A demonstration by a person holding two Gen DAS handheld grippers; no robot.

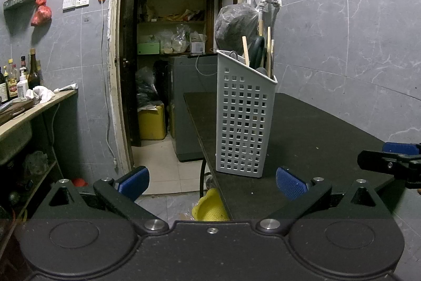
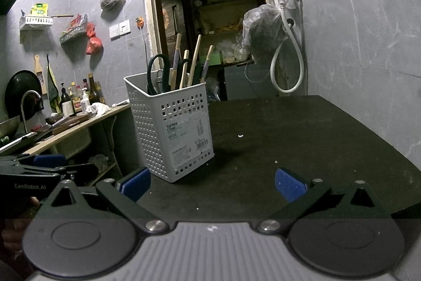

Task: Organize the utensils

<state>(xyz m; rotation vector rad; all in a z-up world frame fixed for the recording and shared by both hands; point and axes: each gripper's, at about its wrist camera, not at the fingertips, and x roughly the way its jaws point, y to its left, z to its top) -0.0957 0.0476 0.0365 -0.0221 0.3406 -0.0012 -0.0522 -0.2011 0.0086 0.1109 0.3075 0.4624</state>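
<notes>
A: Where are the utensils?

B: In the basket (image 2: 172,132), standing up on the dark worktop (image 2: 302,138) near its left edge. Scissors (image 2: 155,73) and chopsticks (image 2: 194,59) poke out the top.

A: Why standing up?

B: So the handles are easy to grab, I think.

A: Are the tongs holding anything?

B: No. The left tongs (image 1: 212,183) and right tongs (image 2: 212,185) are both spread wide and empty, just in front of the basket.

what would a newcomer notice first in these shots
First, the pale perforated utensil basket standing upright near the left edge of the dark table, bristling with green-handled scissors and wooden chopsticks. Then the two open, empty claws low in front: left claw, right claw.
</notes>
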